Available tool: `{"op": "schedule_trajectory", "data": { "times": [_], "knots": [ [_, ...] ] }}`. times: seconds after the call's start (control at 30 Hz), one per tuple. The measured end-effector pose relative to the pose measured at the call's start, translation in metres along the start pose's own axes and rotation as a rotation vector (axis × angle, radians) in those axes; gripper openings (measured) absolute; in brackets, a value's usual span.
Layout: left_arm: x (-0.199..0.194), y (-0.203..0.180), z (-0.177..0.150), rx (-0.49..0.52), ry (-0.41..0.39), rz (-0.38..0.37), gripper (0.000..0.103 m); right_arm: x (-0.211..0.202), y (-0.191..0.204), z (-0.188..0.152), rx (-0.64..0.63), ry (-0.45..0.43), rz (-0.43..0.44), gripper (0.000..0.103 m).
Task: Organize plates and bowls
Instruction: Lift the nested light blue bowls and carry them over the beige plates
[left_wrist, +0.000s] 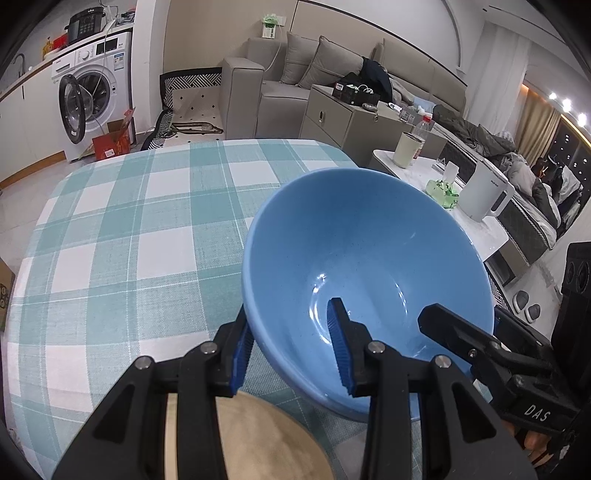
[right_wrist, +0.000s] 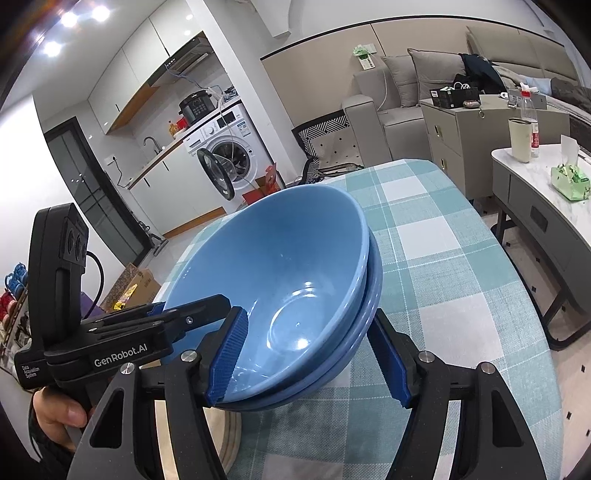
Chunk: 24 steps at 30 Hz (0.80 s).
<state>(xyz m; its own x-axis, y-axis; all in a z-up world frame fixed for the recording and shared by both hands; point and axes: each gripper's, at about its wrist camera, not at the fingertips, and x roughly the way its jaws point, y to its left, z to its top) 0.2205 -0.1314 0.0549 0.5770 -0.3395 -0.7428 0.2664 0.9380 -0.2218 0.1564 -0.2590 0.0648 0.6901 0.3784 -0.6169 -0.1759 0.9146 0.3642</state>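
1. The left wrist view sat close behind its tongs (left_wrist: 291, 354), looking down across the counter (left_wrist: 122, 229) toward the washing machine (left_wrist: 92, 85) and sofa (left_wrist: 295, 74).
2. The right wrist view looked the same way, equally near.
3. Both shared the blue bowl (left_wrist: 369, 258), counter, washing machine and sofa.

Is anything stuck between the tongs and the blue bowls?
No. The left tongs and right tongs each straddle the rim of the blue bowls, one finger inside, one outside. Nothing else sits between them.
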Motion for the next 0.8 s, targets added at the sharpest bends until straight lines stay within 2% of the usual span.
{"op": "schedule_trajectory", "data": {
  "times": [0.53,0.8],
  "knots": [
    [-0.045,0.008,-0.004,-0.035,-0.031,0.009,0.037,-0.027,0.038,0.005,-0.044,-0.007,0.014,0.069],
    [-0.070,0.016,-0.006,-0.043,-0.045,0.039,0.037,-0.034,0.062,0.008,-0.066,0.009,0.034,0.069]
  ]
}}
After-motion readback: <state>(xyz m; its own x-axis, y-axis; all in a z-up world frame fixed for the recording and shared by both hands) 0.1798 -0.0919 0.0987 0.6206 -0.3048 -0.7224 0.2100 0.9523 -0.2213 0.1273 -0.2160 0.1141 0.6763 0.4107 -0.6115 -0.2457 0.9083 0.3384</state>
